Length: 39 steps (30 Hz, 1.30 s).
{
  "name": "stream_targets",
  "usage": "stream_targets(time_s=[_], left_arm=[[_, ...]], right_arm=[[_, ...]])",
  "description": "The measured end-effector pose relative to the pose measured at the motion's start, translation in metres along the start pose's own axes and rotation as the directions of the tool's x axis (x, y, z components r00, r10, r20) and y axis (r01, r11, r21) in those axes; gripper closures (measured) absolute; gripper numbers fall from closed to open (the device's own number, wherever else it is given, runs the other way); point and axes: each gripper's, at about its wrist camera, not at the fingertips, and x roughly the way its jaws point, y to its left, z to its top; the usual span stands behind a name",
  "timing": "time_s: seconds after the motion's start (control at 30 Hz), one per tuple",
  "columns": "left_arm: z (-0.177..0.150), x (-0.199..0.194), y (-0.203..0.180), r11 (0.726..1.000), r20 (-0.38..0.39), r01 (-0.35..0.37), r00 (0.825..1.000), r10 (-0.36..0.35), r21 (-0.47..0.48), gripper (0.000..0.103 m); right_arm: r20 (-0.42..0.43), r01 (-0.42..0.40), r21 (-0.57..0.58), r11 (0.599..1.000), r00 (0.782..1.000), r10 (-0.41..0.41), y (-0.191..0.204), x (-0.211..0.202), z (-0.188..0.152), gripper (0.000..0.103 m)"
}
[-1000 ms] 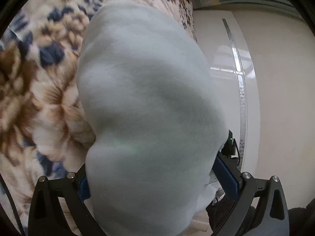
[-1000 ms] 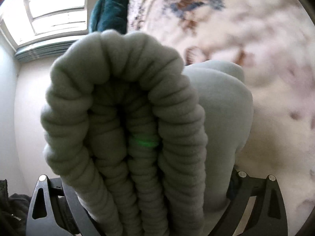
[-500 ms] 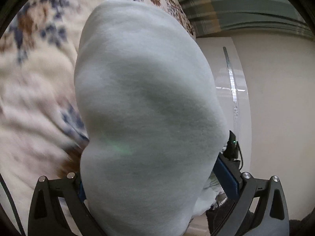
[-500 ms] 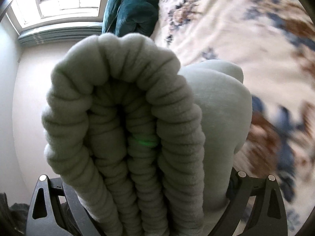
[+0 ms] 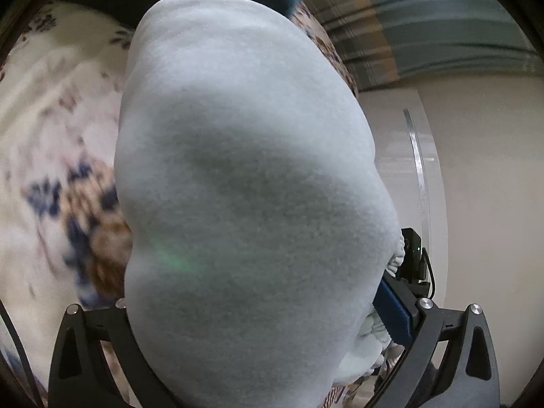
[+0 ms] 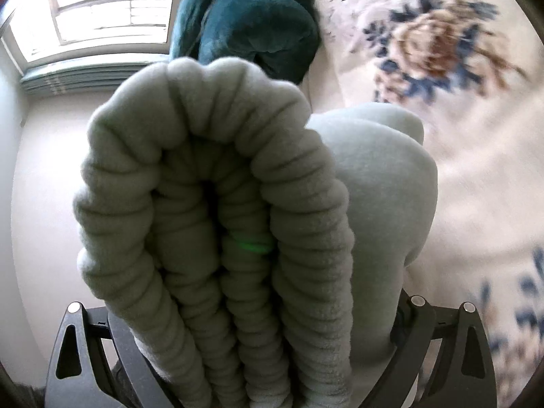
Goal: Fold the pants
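The pants (image 5: 248,197) are pale grey-green fleece. In the left wrist view a smooth bulge of them fills the middle, clamped in my left gripper (image 5: 258,350), whose fingertips are hidden under the cloth. In the right wrist view the gathered, ribbed waistband (image 6: 210,238) bunches in a tall loop, with a smooth part of the pants (image 6: 377,204) to its right. My right gripper (image 6: 258,357) is shut on that waistband. Both bundles hang lifted above the floral bedspread (image 6: 459,170).
A dark teal pillow or blanket (image 6: 251,20) lies at the head of the bed. A window (image 6: 102,10) and pale wall are on the left of the right wrist view. A white cabinet (image 5: 401,176) and curtains (image 5: 425,27) stand beyond the bed's edge.
Both grippers have travelled over the bed toward its head with the pants held. The teal pillow has come closer into view, and the bedspread pattern slides past, blurred.
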Motion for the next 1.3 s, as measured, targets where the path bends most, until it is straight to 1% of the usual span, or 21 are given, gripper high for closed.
stream_targets(time_s=[0.1, 0.23, 0.27, 0.33, 0.4, 0.47, 0.5, 0.53, 0.6, 0.63, 0.67, 0.7, 0.73, 0.83, 0.93, 1.0, 1.1, 1.17, 1.23, 1.27, 1.3], left_arm=[[0.032, 0.012, 0.035, 0.999, -0.008, -0.004, 1.000, 0.003, -0.038, 0.000], [0.057, 0.037, 0.091, 0.988, -0.080, -0.130, 0.989, 0.124, -0.077, 0.000], [0.053, 0.041, 0.096, 0.987, -0.099, -0.139, 0.986, 0.131, -0.078, 0.000], [0.053, 0.044, 0.094, 0.986, -0.125, -0.147, 0.983, 0.137, -0.074, 0.000], [0.054, 0.038, 0.076, 0.982, -0.112, -0.183, 0.978, 0.177, -0.043, 0.000], [0.052, 0.027, 0.049, 0.958, -0.077, -0.286, 0.955, 0.285, -0.005, 0.000], [0.049, 0.023, 0.036, 0.942, -0.047, -0.336, 0.941, 0.336, 0.008, 0.000], [0.035, 0.013, 0.019, 0.912, -0.002, -0.409, 0.912, 0.410, 0.029, 0.000], [0.009, -0.003, -0.011, 0.837, 0.102, -0.539, 0.842, 0.530, 0.094, 0.000], [-0.006, -0.010, -0.032, 0.780, 0.157, -0.614, 0.788, 0.595, 0.122, 0.000], [-0.020, -0.012, -0.056, 0.736, 0.195, -0.663, 0.747, 0.636, 0.140, 0.000], [-0.031, -0.018, -0.062, 0.715, 0.211, -0.683, 0.729, 0.652, 0.149, 0.000], [-0.047, -0.034, -0.047, 0.701, 0.217, -0.697, 0.716, 0.664, 0.153, 0.000], [-0.081, -0.069, -0.048, 0.654, 0.236, -0.742, 0.669, 0.705, 0.150, 0.000], [-0.118, -0.087, -0.074, 0.628, 0.274, -0.762, 0.645, 0.714, 0.156, 0.000], [-0.132, -0.096, -0.099, 0.614, 0.298, -0.772, 0.632, 0.716, 0.164, 0.000], [-0.153, -0.123, -0.131, 0.620, 0.323, -0.767, 0.635, 0.701, 0.163, 0.000], [-0.168, -0.136, -0.152, 0.632, 0.337, -0.757, 0.646, 0.684, 0.169, 0.000], [-0.186, -0.148, -0.176, 0.619, 0.368, -0.765, 0.634, 0.680, 0.177, 0.000], [-0.198, -0.156, -0.189, 0.619, 0.381, -0.764, 0.636, 0.671, 0.184, 0.000], [-0.211, -0.166, -0.202, 0.614, 0.400, -0.769, 0.626, 0.669, 0.177, 0.000]], right_arm=[[-0.025, 0.037, 0.006, 0.999, 0.999, -0.037, -0.005, 0.039, 0.031, 0.004], [-0.043, 0.199, 0.047, 0.979, 0.979, -0.197, -0.035, 0.056, 0.053, 0.005], [-0.039, 0.228, 0.063, 0.972, 0.973, -0.226, -0.043, 0.055, 0.056, 0.005], [-0.048, 0.260, 0.074, 0.963, 0.965, -0.257, -0.050, 0.055, 0.056, 0.005], [-0.054, 0.300, 0.070, 0.951, 0.953, -0.297, -0.044, 0.056, 0.054, 0.004], [-0.024, 0.385, 0.076, 0.920, 0.923, -0.385, -0.027, 0.047, 0.051, 0.003], [-0.002, 0.436, 0.056, 0.898, 0.900, -0.437, -0.016, 0.043, 0.048, 0.003], [0.051, 0.512, 0.022, 0.859, 0.857, -0.513, 0.002, 0.033, 0.041, 0.003], [0.160, 0.668, -0.033, 0.743, 0.738, -0.656, 0.039, 0.017, 0.023, 0.003], [0.204, 0.730, -0.047, 0.682, 0.675, -0.709, 0.058, 0.010, 0.012, 0.003], [0.241, 0.777, -0.057, 0.627, 0.620, -0.747, 0.077, 0.003, -0.002, 0.003], [0.273, 0.814, -0.070, 0.577, 0.572, -0.774, 0.095, -0.002, -0.016, 0.002], [0.298, 0.843, -0.081, 0.532, 0.529, -0.795, 0.113, -0.005, -0.028, 0.002], [0.352, 0.885, -0.072, 0.459, 0.454, -0.819, 0.153, -0.027, -0.067, 0.002], [0.366, 0.894, -0.064, 0.443, 0.434, -0.823, 0.184, -0.051, -0.100, 0.002], [0.365, 0.892, -0.060, 0.449, 0.438, -0.821, 0.202, -0.062, -0.116, 0.002], [0.394, 0.892, -0.059, 0.448, 0.434, -0.810, 0.239, -0.093, -0.146, 0.002], [0.426, 0.898, -0.055, 0.437, 0.417, -0.803, 0.266, -0.115, -0.166, 0.002], [0.449, 0.898, -0.060, 0.437, 0.415, -0.791, 0.290, -0.134, -0.184, 0.002], [0.464, 0.896, -0.061, 0.440, 0.415, -0.783, 0.304, -0.145, -0.196, 0.002], [0.475, 0.893, -0.068, 0.444, 0.421, -0.773, 0.317, -0.154, -0.207, 0.002]])
